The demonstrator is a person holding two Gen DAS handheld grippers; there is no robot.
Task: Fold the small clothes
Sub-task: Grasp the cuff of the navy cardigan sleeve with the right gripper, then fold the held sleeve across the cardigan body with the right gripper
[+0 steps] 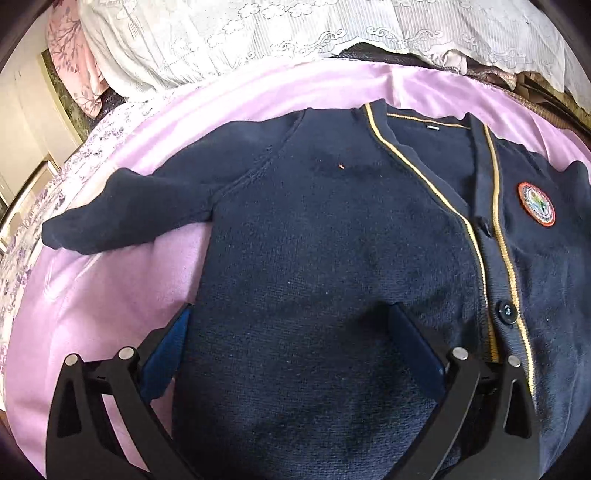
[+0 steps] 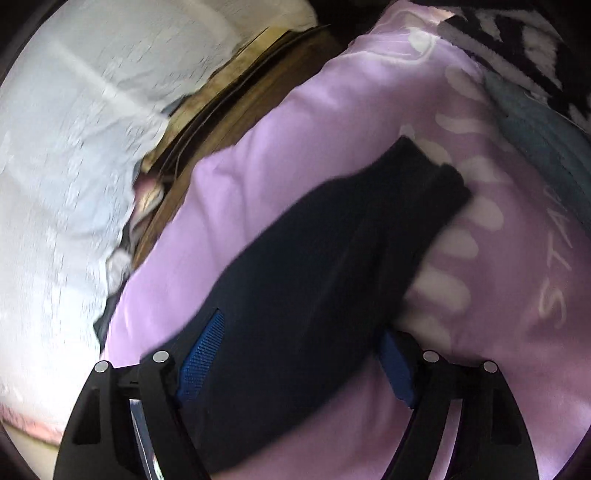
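Your left gripper [image 1: 291, 314] hangs low over the cardigan [image 1: 332, 240], its fingers spread wide and released, one blue pad [image 1: 166, 354] at the garment's side edge and the other over the knit near the button band. Nothing sits pinched between them.

The cardigan lies face up and nearly flat on the lilac sheet [image 1: 110, 295]. It is navy with yellow piping along the V-neck and front opening. A round badge [image 1: 536, 204] sits on the chest on the far side of the band, and two dark buttons [image 1: 505, 311] show along the closure. One sleeve [image 1: 122, 214] stretches out sideways onto the sheet, its cuff pointing away from the body.

Your right gripper [image 2: 299, 339] is also spread apart, unclenched. The other sleeve [image 2: 332, 266] runs up between its fingers and out past them, cuff end resting on the sheet [image 2: 277, 147] among pale printed shapes and lettering. This view is blurred, so you cannot tell whether the pads touch the fabric.

White lace fabric [image 1: 258, 33] lies beyond the sheet, and a black-and-white patterned cloth [image 2: 517, 37] sits at the far corner in the right view.
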